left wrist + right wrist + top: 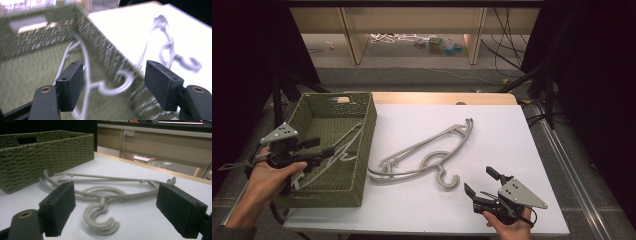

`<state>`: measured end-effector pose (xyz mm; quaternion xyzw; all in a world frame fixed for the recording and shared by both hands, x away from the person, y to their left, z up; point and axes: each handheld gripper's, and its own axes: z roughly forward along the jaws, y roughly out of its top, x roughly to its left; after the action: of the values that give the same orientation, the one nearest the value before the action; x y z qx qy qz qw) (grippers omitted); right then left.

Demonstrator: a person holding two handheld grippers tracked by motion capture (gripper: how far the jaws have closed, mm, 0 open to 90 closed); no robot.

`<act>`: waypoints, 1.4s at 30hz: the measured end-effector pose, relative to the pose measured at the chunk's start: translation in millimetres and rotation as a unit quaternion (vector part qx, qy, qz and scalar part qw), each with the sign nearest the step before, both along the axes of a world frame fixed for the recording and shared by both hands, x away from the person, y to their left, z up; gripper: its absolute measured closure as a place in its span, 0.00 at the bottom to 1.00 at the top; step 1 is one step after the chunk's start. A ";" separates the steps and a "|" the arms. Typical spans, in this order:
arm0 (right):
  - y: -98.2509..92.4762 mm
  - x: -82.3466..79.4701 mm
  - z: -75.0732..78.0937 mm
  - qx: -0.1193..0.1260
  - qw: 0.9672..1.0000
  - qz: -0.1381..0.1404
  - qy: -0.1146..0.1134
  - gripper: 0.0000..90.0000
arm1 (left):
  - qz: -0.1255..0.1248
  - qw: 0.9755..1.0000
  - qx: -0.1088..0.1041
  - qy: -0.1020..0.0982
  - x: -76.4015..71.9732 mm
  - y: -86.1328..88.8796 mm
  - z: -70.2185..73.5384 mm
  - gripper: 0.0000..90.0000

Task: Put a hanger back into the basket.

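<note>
With the left gripper (319,154) wide above the white plastic hanger (343,145) inside the green woven basket (367,131), the wide-open right gripper (481,184) should close squarely on the grey plastic hangers (432,152) just ahead on the desk (512,135).

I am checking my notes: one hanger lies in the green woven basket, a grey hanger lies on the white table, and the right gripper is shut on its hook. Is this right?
Not quite. The right gripper is open, not shut: in the right gripper view its jaws stand wide apart, short of the grey hanger, whose hook lies untouched. The other hanger is in the green woven basket, the grey one on the white table.
</note>
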<state>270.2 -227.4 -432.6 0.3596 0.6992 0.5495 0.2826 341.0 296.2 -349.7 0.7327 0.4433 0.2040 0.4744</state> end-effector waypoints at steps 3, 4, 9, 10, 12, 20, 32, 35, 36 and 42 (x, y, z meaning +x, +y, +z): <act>0.4 0.3 -0.2 0.003 1.000 0.002 -0.003 0.18 | -0.001 1.000 -0.016 -0.023 -6.7 -10.1 -0.1 0.33; -0.3 -0.3 0.5 -0.005 1.000 -0.002 -0.005 0.18 | -0.002 0.999 -0.023 -0.031 -8.9 -13.2 0.7 0.32; 0.1 0.1 0.1 0.000 1.000 0.002 -0.003 0.18 | -0.016 0.996 -0.056 -0.061 -20.2 -30.8 1.5 0.30; -0.1 0.0 0.2 -0.001 1.000 0.002 -0.003 0.18 | -0.016 0.996 -0.059 -0.067 -22.7 -34.6 0.7 0.29; -0.3 0.6 0.1 -0.002 1.000 0.001 -0.006 0.18 | -0.021 0.995 -0.065 -0.070 -27.0 -41.8 -0.5 0.26; -0.5 0.1 0.6 -0.005 1.000 0.000 -0.007 0.18 | -0.054 0.994 -0.052 -0.085 -46.3 -78.5 -4.3 0.24; -0.6 1.1 -0.1 0.002 1.000 0.001 -0.010 0.18 | -0.071 0.993 -0.076 -0.056 -47.3 -115.3 -23.9 0.25; -1.6 0.2 0.6 -0.004 1.000 -0.002 -0.008 0.18 | -0.067 0.993 -0.084 -0.049 -47.0 -123.4 -28.5 0.25; -1.7 0.3 0.6 -0.004 1.000 -0.002 -0.009 0.18 | -0.073 0.993 -0.086 -0.046 -48.2 -126.5 -29.4 0.26; -0.3 1.1 0.2 -0.001 1.000 0.005 -0.007 0.18 | -0.091 0.992 -0.049 -0.066 -56.2 -152.1 -23.4 0.26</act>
<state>271.3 -227.7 -432.4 0.3522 0.6995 0.5526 0.2852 284.9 144.1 -373.1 0.7305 0.3523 0.1857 0.5548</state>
